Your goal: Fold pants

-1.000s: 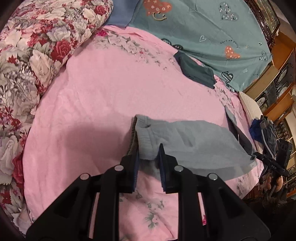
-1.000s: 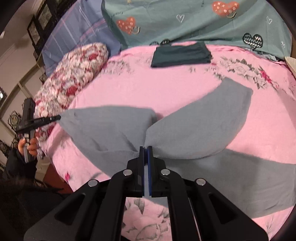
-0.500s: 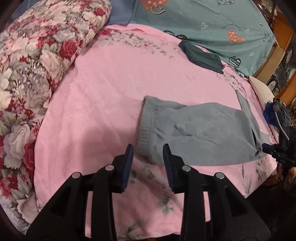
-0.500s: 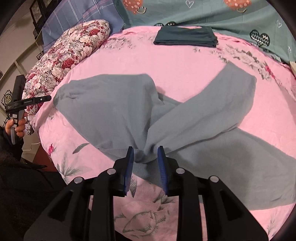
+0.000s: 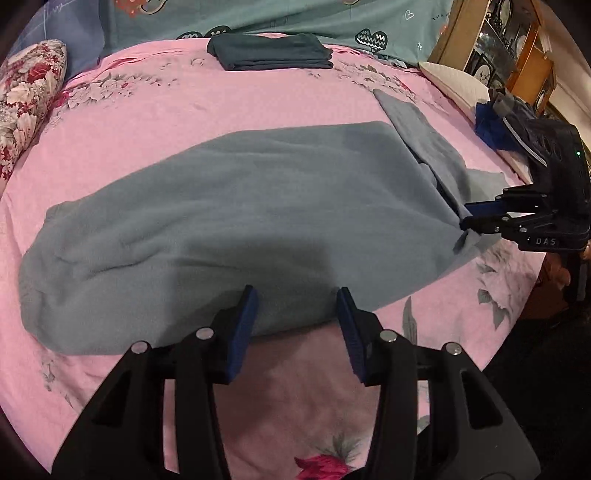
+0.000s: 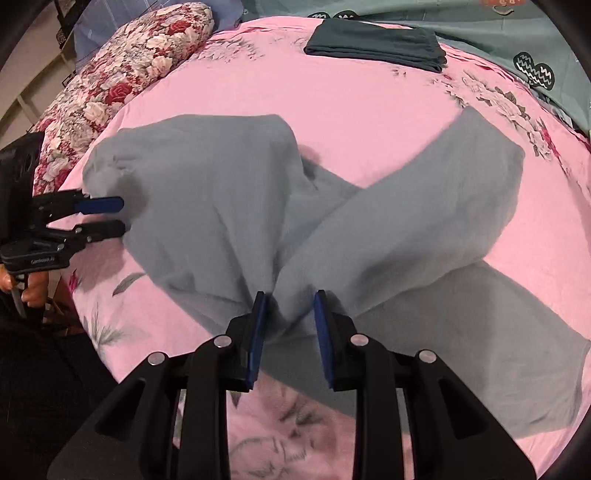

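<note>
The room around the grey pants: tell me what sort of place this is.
Most likely a bedroom. The grey pants lie spread on a bed under a pink floral sheet, a rose-print bolster runs along one side, and a teal heart-print cover sits at the far end.

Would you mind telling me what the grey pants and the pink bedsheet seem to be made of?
Grey pants: probably a soft fleece or brushed knit; matte, fuzzy surface with rounded creases. Pink bedsheet: likely thin woven cotton or a blend; smooth, printed flowers, fine wrinkles.

Left tongs (image 5: pixel 295 317) gape over grey pants (image 5: pixel 236 214) on the pink bedsheet (image 5: pixel 258 99).
</note>
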A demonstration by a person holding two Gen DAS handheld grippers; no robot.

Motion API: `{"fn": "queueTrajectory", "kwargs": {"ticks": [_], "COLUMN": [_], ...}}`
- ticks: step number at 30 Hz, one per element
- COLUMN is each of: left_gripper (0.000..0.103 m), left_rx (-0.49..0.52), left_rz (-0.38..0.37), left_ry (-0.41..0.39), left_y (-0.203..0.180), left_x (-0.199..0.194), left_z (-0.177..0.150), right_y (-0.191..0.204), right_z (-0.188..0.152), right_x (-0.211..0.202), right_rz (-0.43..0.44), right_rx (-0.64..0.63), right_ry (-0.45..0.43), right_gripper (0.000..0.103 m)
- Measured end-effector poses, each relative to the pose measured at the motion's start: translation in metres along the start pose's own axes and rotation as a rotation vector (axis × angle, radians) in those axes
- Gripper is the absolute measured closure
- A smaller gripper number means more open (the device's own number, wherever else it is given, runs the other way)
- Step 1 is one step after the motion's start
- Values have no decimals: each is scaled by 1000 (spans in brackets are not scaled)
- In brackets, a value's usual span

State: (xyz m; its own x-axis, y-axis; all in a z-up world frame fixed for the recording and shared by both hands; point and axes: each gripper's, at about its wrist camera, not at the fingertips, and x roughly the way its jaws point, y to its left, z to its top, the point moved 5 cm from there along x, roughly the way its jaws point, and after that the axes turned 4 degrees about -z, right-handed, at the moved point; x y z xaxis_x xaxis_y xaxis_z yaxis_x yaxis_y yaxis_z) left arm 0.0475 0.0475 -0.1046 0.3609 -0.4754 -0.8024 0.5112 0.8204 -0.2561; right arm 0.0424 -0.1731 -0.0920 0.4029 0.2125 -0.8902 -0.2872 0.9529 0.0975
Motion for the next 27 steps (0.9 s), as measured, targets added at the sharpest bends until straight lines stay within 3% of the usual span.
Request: {"fn": "queueTrajectory", "kwargs": {"ticks": [2, 4, 7, 10, 14, 17, 22, 26, 27], "left_gripper": [59, 59, 57, 57, 57, 58, 58, 58, 58], "left_rx": [13, 78, 162, 213, 226, 224, 214, 215, 211], "left_rz": [-20, -24, -97, -164, -219, -234, -249, -285, -291], "left_ry": [-26, -54, -69, -55, -18, 7, 48, 82, 89], "left_y": [-10, -32, -80, -123, -160, -169, -169, -170, -168], "left_x": [-10, -18, -17, 4, 38, 53, 66, 73, 75], "left_z": [8, 20, 38, 52, 63, 67, 69, 63, 62], "right_y": [-10, -31, -77, -124, -175, -192, -206, -213, -215], "right_z": [12, 33, 78, 128, 177, 198, 210, 208, 208], "right_x": [-21, -44, -64, -53, -3, 35, 82, 99, 99], "right_rz": [21, -31, -90, -176, -235, -257, -365, -395, -394], "right_rx": [21, 41, 116, 167, 265, 322, 341, 347, 354], "right_ry": [-66, -128, -165, -136, -31, 16, 97, 150, 149], "right_gripper": [76, 76, 69, 67, 67, 67, 67, 82, 92]}}
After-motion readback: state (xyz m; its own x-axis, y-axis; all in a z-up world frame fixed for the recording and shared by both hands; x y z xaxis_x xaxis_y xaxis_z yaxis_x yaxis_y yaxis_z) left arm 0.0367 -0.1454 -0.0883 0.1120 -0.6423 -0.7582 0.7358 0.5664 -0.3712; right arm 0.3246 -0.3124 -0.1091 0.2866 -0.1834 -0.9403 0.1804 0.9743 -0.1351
